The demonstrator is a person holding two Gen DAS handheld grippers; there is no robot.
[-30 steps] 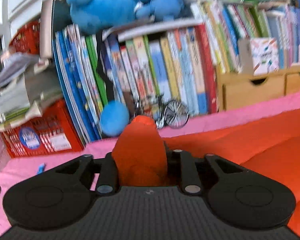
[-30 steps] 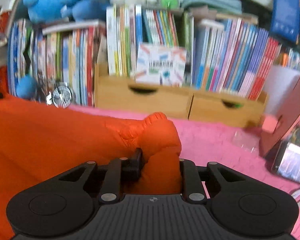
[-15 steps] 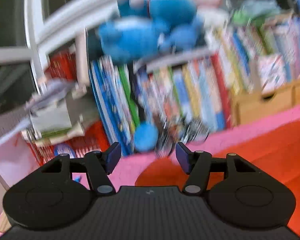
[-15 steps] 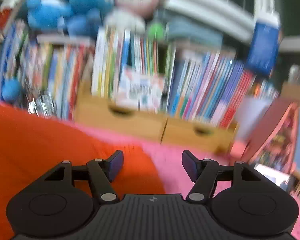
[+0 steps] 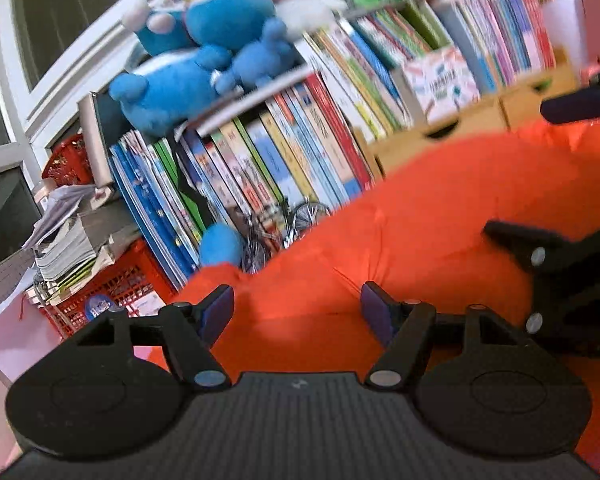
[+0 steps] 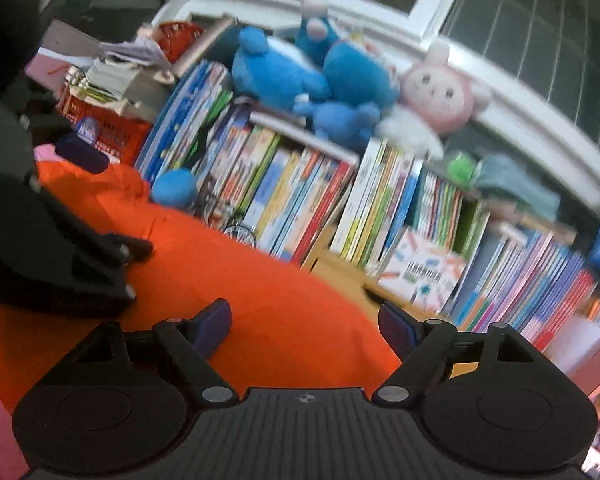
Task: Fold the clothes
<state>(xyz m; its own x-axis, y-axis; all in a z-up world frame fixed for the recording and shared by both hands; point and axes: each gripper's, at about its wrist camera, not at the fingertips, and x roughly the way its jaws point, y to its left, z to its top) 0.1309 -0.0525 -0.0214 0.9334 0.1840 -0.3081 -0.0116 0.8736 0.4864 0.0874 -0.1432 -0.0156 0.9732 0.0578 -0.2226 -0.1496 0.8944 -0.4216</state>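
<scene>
An orange garment (image 5: pixel 440 208) lies spread on the pink surface, also seen in the right wrist view (image 6: pixel 268 300). My left gripper (image 5: pixel 296 310) is open and empty, held above the garment's near left part. My right gripper (image 6: pixel 304 322) is open and empty, above the garment's right part. Each gripper shows in the other's view: the right one at the right edge (image 5: pixel 560 264), the left one at the left edge (image 6: pixel 60 248). Both views are tilted.
A row of upright books (image 5: pixel 300 148) stands behind the garment, with blue and pink plush toys (image 6: pixel 340 76) on top. Wooden drawers (image 5: pixel 440 136) sit under the books. A red crate with stacked papers (image 5: pixel 100 276) stands at the left.
Both grippers were shut on bunches of the orange garment a second ago. They have opened, let go of it, lifted and tilted toward each other.
</scene>
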